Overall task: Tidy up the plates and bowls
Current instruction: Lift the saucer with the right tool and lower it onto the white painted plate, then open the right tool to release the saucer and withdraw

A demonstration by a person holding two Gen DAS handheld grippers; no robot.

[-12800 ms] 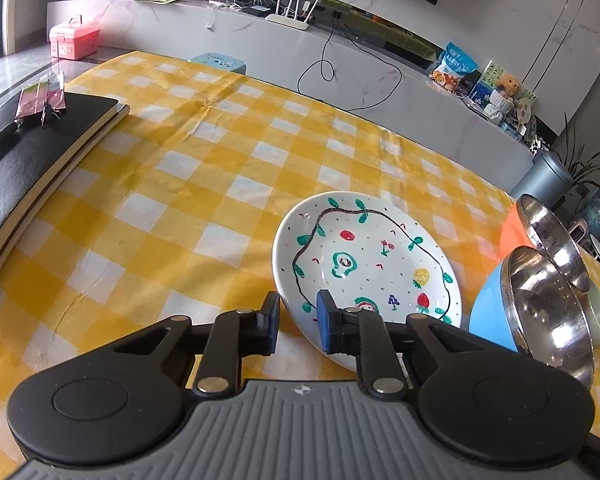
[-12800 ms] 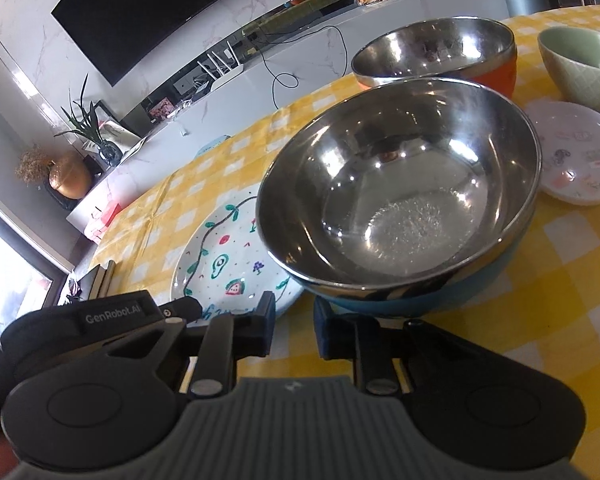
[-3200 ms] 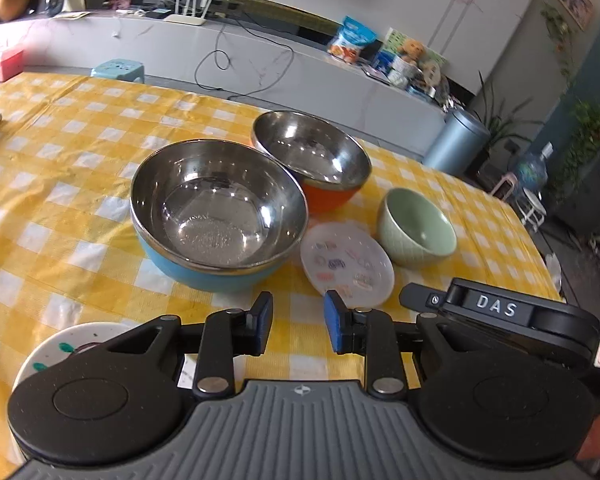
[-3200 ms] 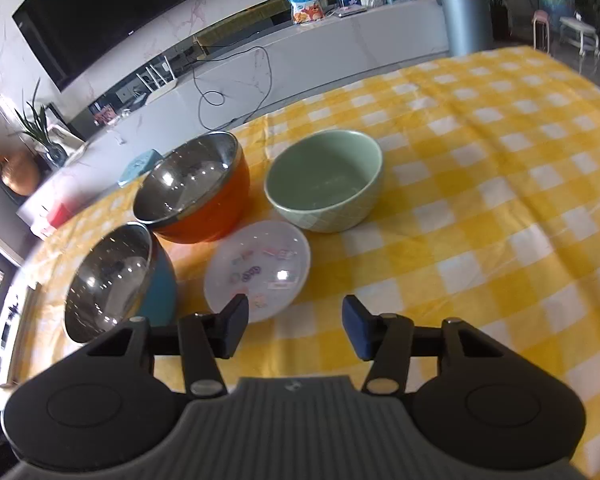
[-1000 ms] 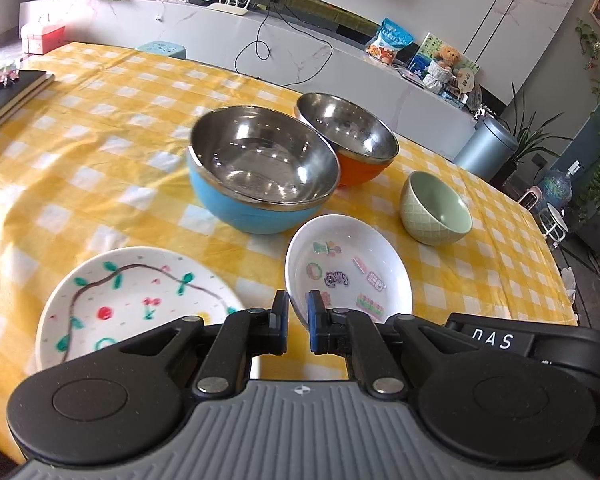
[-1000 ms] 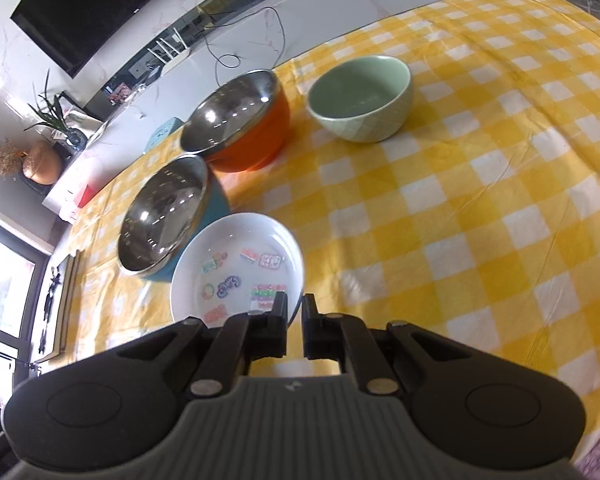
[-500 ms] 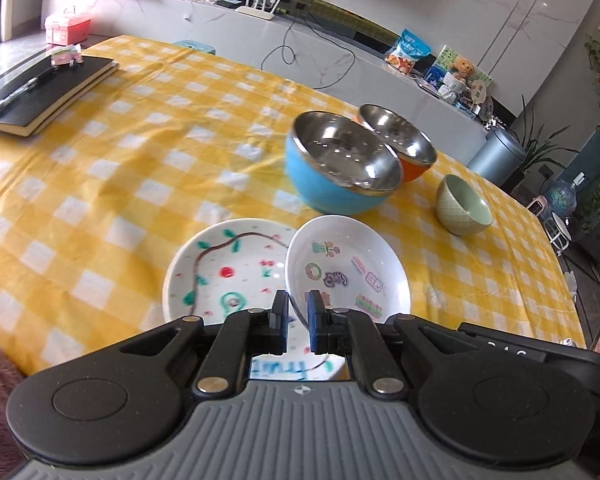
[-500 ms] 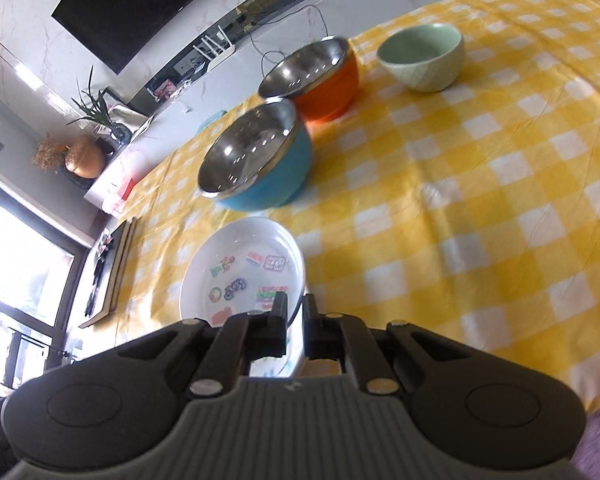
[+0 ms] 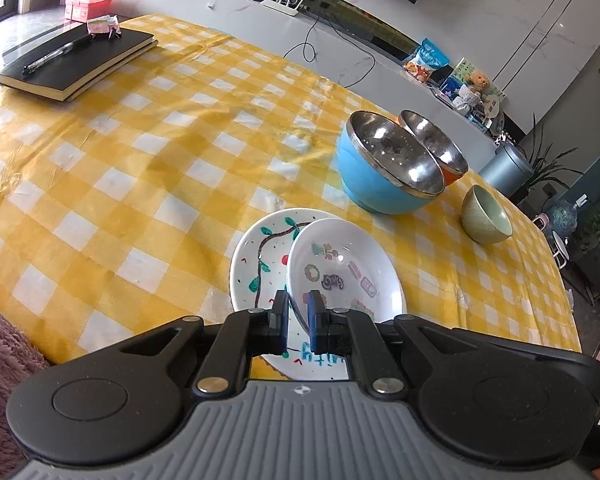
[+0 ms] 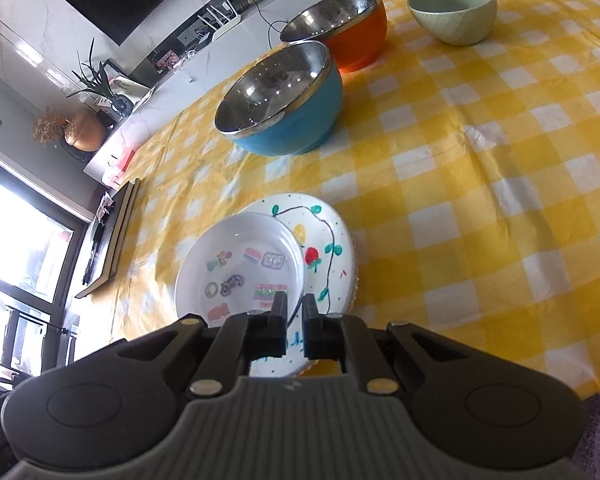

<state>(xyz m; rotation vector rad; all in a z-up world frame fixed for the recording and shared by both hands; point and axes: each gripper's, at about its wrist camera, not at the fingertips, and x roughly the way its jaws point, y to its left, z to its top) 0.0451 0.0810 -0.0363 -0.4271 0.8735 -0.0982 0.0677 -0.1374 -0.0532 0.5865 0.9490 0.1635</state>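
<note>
Your left claw [image 9: 298,314], low in the centre of the left wrist view, was closed down to a thin gap on the near rim of the small sticker plate [image 9: 342,276]. That plate sat tilted over the right part of the big painted plate [image 9: 260,256], which lay flat on the checked counter [image 9: 140,168]. I judged the plate stacking nearly done: the small plate was above the large one but not yet let go. The bowls were untouched, by the look of it: the blue bowl [image 9: 384,176], the orange bowl [image 9: 440,148] behind it and the green bowl [image 9: 486,216] stood separately toward the upper right. The claw body hid the near edges of both plates, so you could not tell whether they touched there.

In the right wrist view, your right claw [image 10: 294,308] was pinched just as narrowly on the same small plate's [image 10: 240,268] rim, lower centre, with the painted plate [image 10: 328,256] showing to its right. The three bowls [image 10: 284,112] ran along the top, still to be nested. Here too the contact between the plates lay hidden, and the orange bowl's [image 10: 352,28] base was partly covered by the blue one.
</note>
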